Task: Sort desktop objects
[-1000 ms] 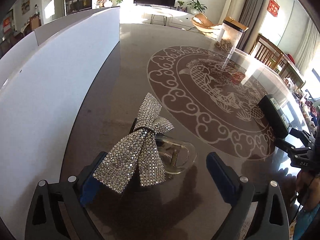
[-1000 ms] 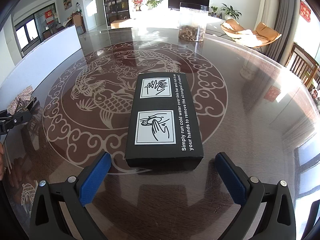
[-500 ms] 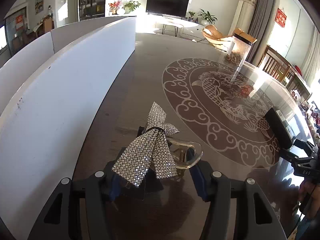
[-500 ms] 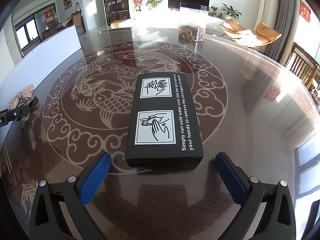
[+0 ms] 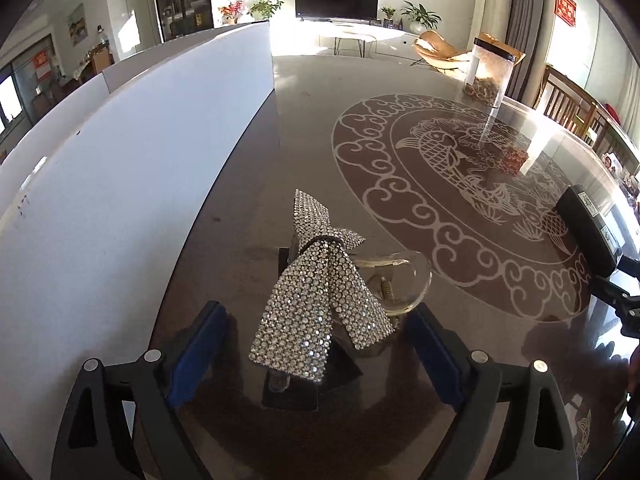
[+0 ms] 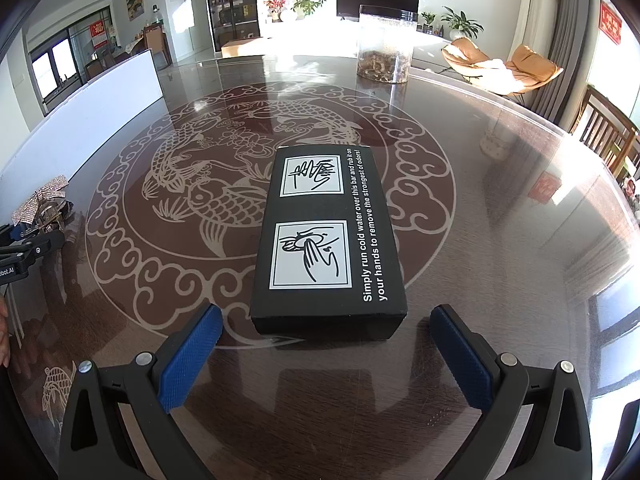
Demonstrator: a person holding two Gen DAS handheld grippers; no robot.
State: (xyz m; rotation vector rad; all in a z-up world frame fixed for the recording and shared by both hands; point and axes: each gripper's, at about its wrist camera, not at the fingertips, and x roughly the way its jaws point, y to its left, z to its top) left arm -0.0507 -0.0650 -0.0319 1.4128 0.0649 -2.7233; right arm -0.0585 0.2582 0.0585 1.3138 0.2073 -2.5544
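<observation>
On my far left stands the long white partition board (image 5: 132,168), running along the edge of the dark glossy tabletop (image 5: 304,132) with its pale carp-and-cloud medallion. Just right of it, close in front of my left gripper (image 5: 316,344), lies the rhinestone-covered silver bow hair clip (image 5: 320,292) with its clear plastic claw; it rests on the tabletop between my blue pads and touches neither of them. Half a second ago those jaws had pinched in close around the clip; now they are opening again and stand wide, as they did a second ago. The clip looks to sit where it was before the squeeze, near the board. I read that as a release or a grip that did not take: either the clip has been put down at its sorted spot, or I must close on it again. From these views I cannot tell which.

Further right, across the medallion, the flat black cardboard box with white hand-washing pictures and white lettering (image 6: 328,236) lies flat, its near end just ahead of my right gripper (image 6: 328,356). Those jaws are spread wide, holding nothing, with the box's end not yet between the pads. Nothing has changed on this side over the last second; the box seems to be waiting its turn. At the far edge stands a clear round jar with brown contents (image 6: 384,48), untouched.
</observation>
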